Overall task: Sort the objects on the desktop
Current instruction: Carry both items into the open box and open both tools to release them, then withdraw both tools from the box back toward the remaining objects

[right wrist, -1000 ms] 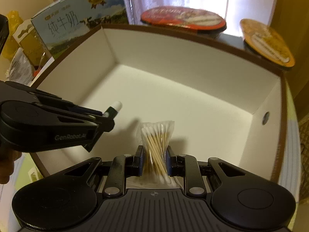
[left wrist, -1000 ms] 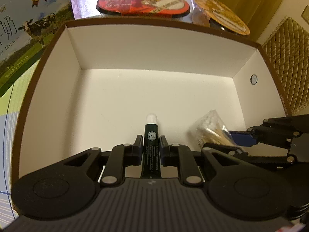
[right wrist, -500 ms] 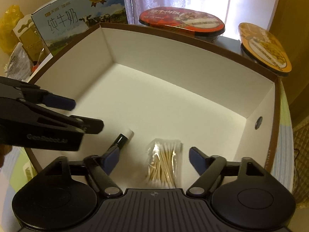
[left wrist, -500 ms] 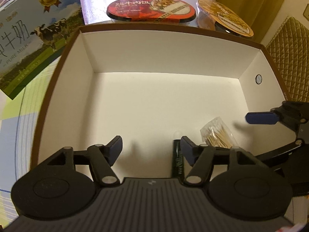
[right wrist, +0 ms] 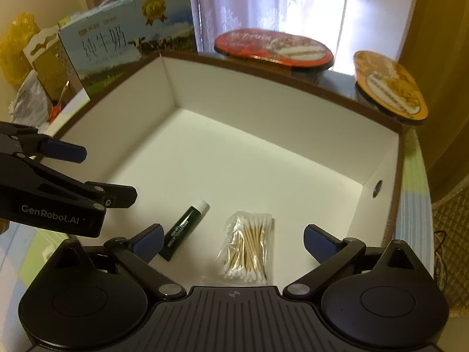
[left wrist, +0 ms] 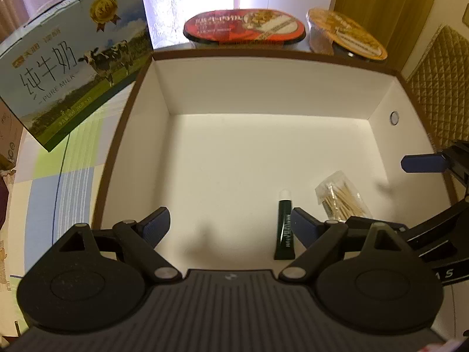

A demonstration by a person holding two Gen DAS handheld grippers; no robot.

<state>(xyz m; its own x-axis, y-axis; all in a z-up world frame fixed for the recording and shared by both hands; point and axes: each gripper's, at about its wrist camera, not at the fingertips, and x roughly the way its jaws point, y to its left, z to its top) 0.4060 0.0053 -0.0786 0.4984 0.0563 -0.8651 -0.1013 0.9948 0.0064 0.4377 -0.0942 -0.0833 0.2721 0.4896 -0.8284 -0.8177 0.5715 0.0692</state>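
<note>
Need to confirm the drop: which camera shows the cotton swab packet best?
Right wrist: the cotton swab packet lies whole on the box floor, between the open fingers. In the left wrist view its near end hides behind a finger.

left claw [left wrist: 230, 224] – black, blue pads | right claw [right wrist: 231, 242] – black, silver screws

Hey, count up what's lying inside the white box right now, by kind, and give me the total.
Dark green tube with a white cap: 1
Bag of cotton swabs: 1
Total in the box: 2
</note>
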